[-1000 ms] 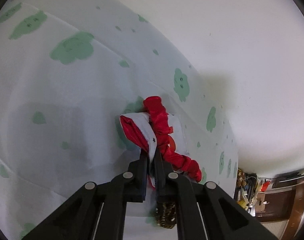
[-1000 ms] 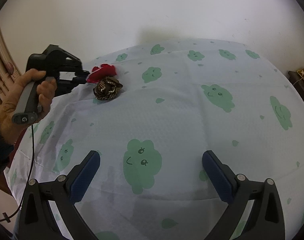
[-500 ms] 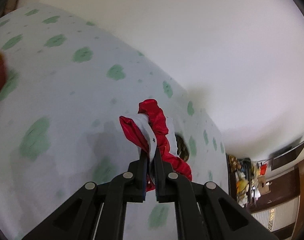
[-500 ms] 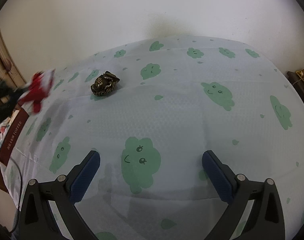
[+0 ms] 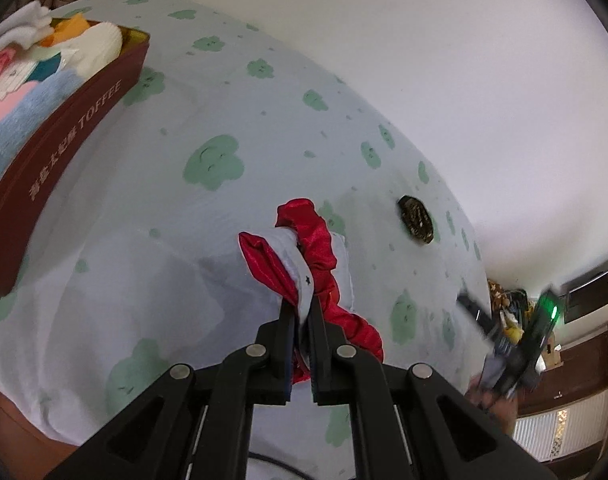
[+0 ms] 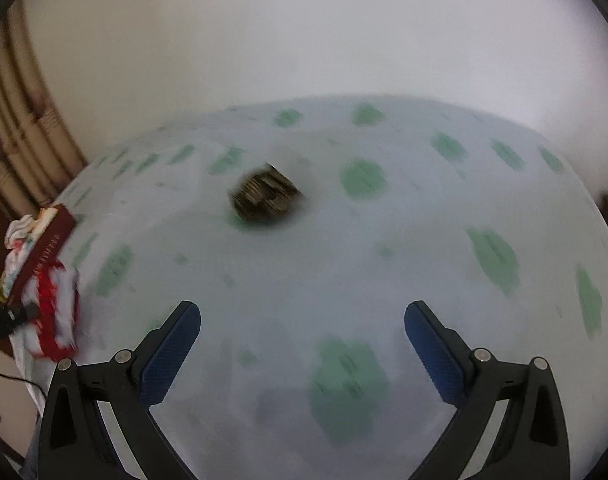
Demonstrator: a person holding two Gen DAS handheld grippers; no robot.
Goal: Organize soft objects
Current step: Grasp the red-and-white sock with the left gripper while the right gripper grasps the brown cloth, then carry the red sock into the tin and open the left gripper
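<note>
Carried clear of the brown scrunchie point(image 5: 415, 219), my left gripper point(image 5: 302, 312) now hangs angled down over the sheet point(image 5: 264, 128) near the box point(image 5: 60, 148) — jaws clamped on the red scrunchie point(image 5: 323, 256). My right gripper point(image 6: 302, 344) gapes wide, empty — brown scrunchie ahead, well apart.
</note>
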